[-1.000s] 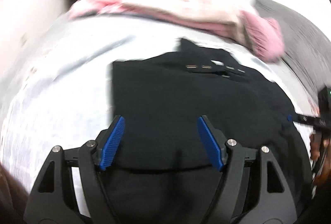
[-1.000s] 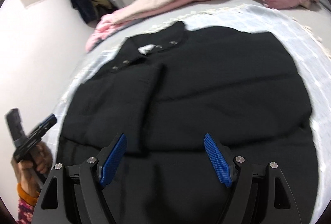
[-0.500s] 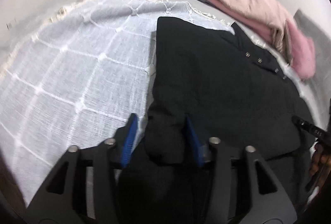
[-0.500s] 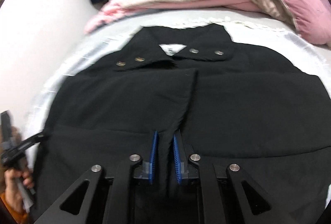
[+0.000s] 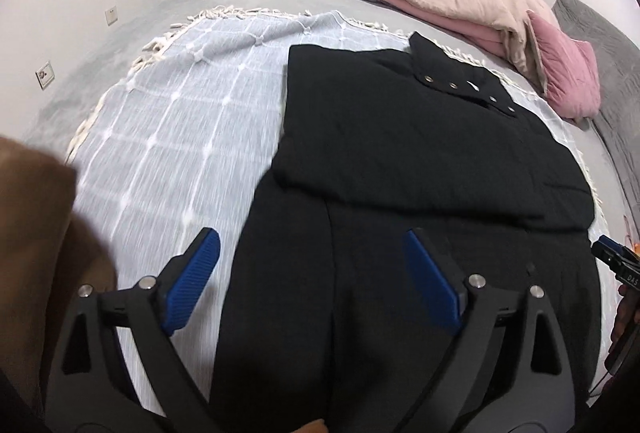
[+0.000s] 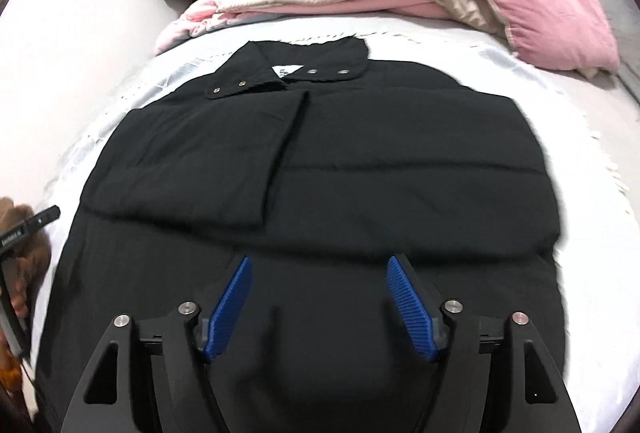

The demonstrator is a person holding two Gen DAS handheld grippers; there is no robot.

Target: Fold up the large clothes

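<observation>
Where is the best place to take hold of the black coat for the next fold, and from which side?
Probably the bottom hem of the black coat, from the near side. It lies flat and unfolded below the folded-in sleeves, nearest the opening left gripper and right gripper, which hold nothing.

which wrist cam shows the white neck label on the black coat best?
Right wrist. The white label faces the camera, framed by the open collar of the black coat, between the snap buttons. In the left wrist view the label is only a thin sliver seen edge-on, far off to the right.
</observation>
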